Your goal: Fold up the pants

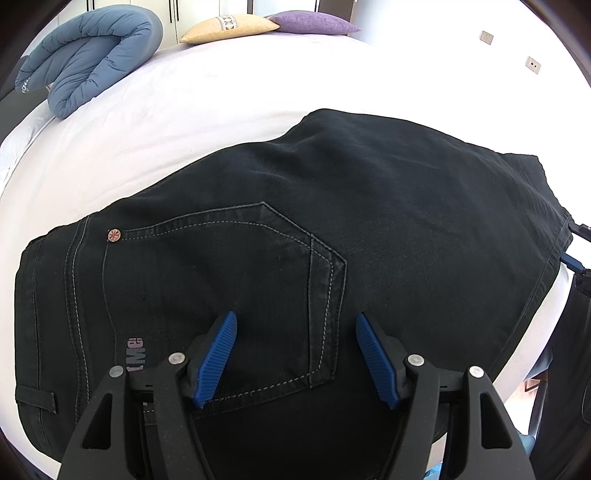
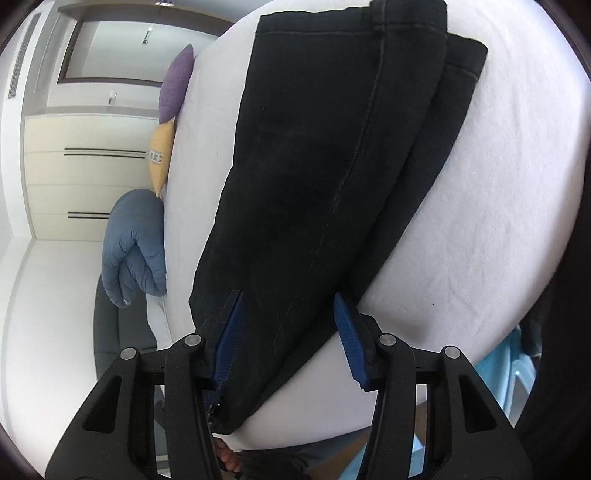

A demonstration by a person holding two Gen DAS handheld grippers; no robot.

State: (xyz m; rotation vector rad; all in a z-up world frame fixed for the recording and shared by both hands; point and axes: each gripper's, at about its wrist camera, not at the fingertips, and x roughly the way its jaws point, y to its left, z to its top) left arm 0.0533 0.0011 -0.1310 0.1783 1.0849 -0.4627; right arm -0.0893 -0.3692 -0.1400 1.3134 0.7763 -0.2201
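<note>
Black jeans [image 1: 295, 206] lie flat on a white bed [image 1: 207, 96], folded lengthwise with a back pocket [image 1: 236, 280] facing up. My left gripper [image 1: 295, 325] is open and empty just above the seat of the jeans, near the pocket. In the right wrist view the stacked legs [image 2: 314, 177] stretch away toward the hems at the top. My right gripper [image 2: 288, 321] is open with its blue fingers either side of the leg fabric near the bed's edge. Its fingers [image 1: 572, 260] also show at the right edge of the left wrist view.
A folded blue duvet [image 1: 92, 55], a yellow pillow [image 1: 229, 27] and a purple pillow [image 1: 314, 22] lie along the far side of the bed. White wardrobe doors [image 2: 85, 177] stand beyond. The bed's near edge [image 2: 314, 417] is close to my right gripper.
</note>
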